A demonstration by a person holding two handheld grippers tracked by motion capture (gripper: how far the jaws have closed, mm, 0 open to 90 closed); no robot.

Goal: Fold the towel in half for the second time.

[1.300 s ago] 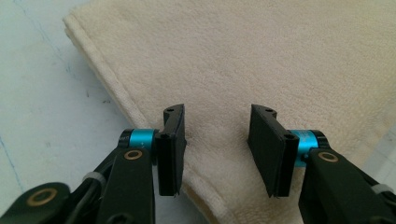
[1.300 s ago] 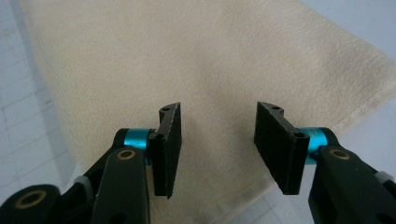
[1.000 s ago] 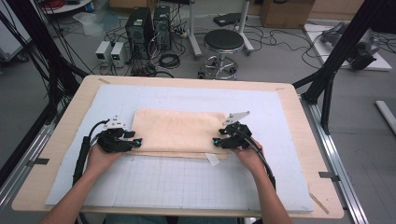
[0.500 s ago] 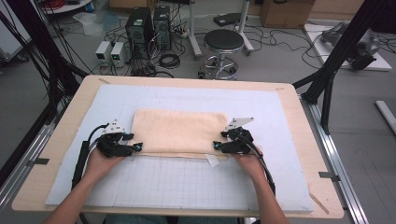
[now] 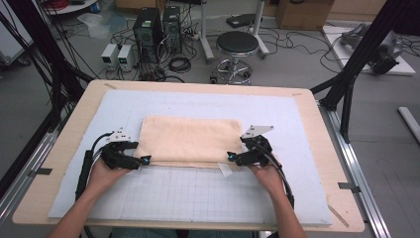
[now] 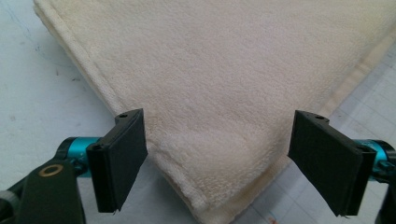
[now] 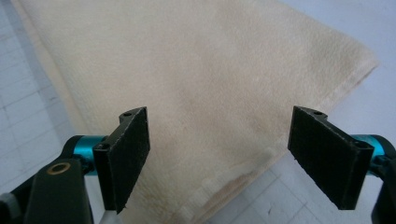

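A cream towel lies folded and flat in the middle of the pale grid mat. My left gripper is at its near left corner, and my right gripper is at its near right corner. Both pairs of jaws have just been opening. In the left gripper view the jaws of the left gripper stand wide apart, with the towel corner lying loose between them. The right gripper is just as wide over the towel corner, its pads off the cloth. A small white tag pokes out beside it.
The mat covers a wooden table. Black frame posts rise at both far sides. Beyond the table, on the floor, stand a round stool, computer cases and cables.
Both grippers sit slightly nearer to me than a second ago, the right one more so. The towel lies in the same place.
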